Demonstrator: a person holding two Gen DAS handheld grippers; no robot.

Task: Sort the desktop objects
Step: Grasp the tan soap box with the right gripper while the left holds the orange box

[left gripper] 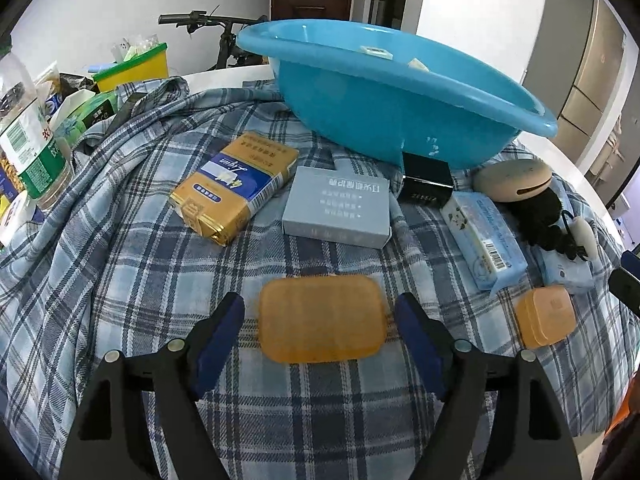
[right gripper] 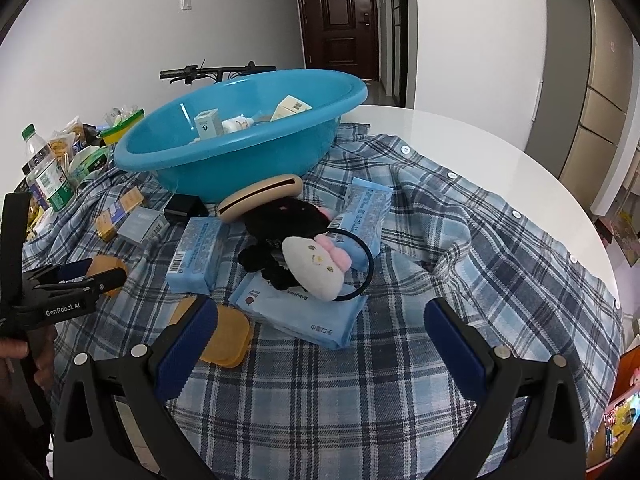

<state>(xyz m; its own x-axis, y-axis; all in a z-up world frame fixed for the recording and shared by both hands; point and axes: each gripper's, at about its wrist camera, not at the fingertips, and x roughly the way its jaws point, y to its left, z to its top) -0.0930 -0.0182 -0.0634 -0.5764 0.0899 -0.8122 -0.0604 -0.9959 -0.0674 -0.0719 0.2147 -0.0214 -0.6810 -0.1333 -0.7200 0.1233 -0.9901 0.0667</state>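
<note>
On the plaid-covered tabletop (left gripper: 560,152), sorting into the blue basin (left gripper: 400,92).
Left tongs (left gripper: 320,320) spread around the orange soap box (left gripper: 322,318), untouching; right tongs (right gripper: 320,328) hang spread, empty.

Left tool (left gripper: 320,320) and right tool (right gripper: 320,320) agape

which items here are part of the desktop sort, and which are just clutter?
Job:
- orange soap box between the open left gripper fingers, pads not touching
- small orange box
- gold tissue pack
- grey box
- blue basin

Clutter:
- water bottle
- yellow bin
- bicycle handlebar
</note>
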